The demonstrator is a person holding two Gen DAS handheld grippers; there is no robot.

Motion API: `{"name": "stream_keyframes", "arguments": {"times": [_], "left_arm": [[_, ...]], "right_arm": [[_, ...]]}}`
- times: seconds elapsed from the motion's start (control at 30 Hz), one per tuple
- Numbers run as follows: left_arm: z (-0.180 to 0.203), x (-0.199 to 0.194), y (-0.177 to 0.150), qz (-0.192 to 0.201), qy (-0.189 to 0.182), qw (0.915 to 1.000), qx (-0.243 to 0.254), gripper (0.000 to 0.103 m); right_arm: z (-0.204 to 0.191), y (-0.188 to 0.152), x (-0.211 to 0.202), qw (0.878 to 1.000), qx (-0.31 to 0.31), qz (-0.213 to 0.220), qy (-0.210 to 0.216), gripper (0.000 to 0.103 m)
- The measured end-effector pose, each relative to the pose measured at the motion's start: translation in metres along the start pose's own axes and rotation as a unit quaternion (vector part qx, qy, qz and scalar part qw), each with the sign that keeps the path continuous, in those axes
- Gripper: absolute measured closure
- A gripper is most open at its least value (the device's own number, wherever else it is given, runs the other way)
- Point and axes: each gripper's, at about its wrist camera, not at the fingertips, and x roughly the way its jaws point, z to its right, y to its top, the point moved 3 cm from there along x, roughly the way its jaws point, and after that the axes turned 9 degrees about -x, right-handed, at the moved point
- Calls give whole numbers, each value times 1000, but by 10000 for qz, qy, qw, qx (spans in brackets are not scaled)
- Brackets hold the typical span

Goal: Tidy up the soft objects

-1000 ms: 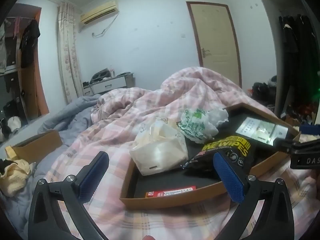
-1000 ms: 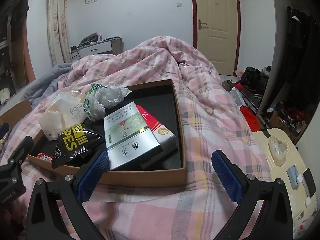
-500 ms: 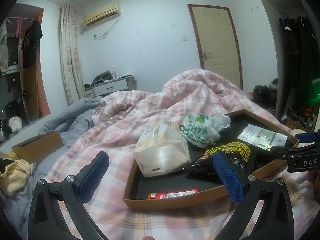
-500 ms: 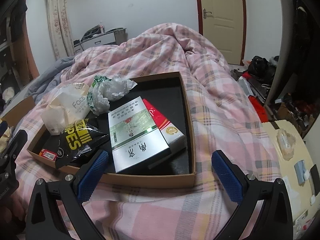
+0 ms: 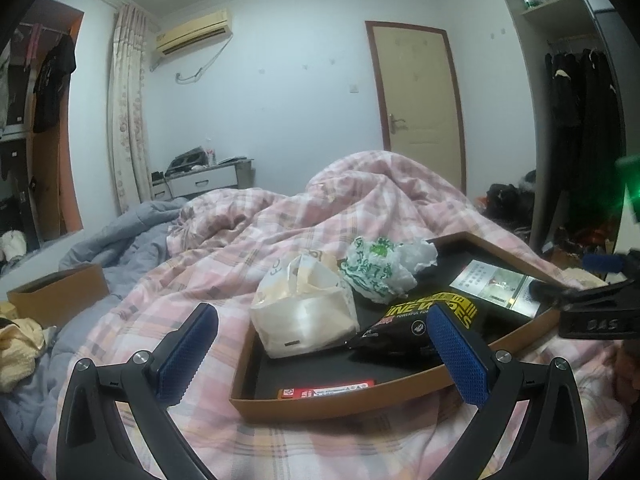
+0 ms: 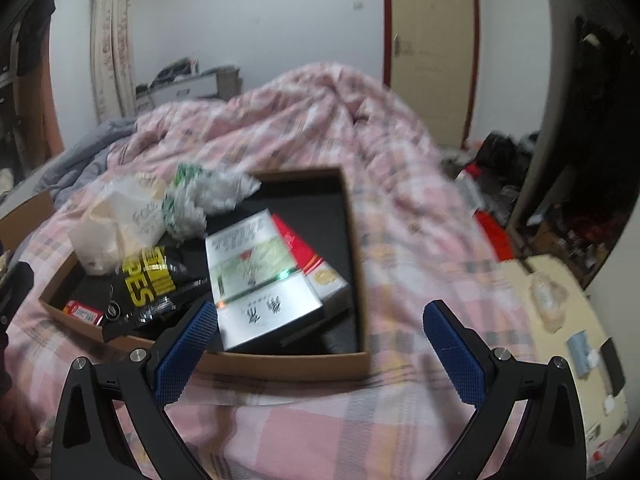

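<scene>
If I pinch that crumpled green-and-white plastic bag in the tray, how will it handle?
The green-and-white bag is crumpled thin film, so it will likely collapse and hang floppy. It looks light for its bulk. Its loose white tail lies toward the silver carton and may drag. Both tongs, left and right, are open.

A closed cream door (image 5: 420, 104) with a dark red frame stood in the far wall, and an air conditioner (image 5: 194, 32) hung high beside a patterned curtain (image 5: 128, 112). Below them sat a white drawer unit (image 5: 208, 178) cluttered on top. Dark coats (image 5: 580, 120) hung in the open wardrobe at the right. A brown cardboard box (image 5: 56, 294) lay on the grey blanket (image 5: 116, 244).
</scene>
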Motion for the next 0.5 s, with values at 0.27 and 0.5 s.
{"name": "stream_keyframes", "arguments": {"times": [0.27,0.5], "left_arm": [[5,-7,-1,175,114,9997,154,0],[5,-10,1,215,122,9995,179,0]], "right_arm": [[-9,8,-11,9978,-363,540,-95,1],[-12,8,-9,9977,-402,531,-113,1]]}}
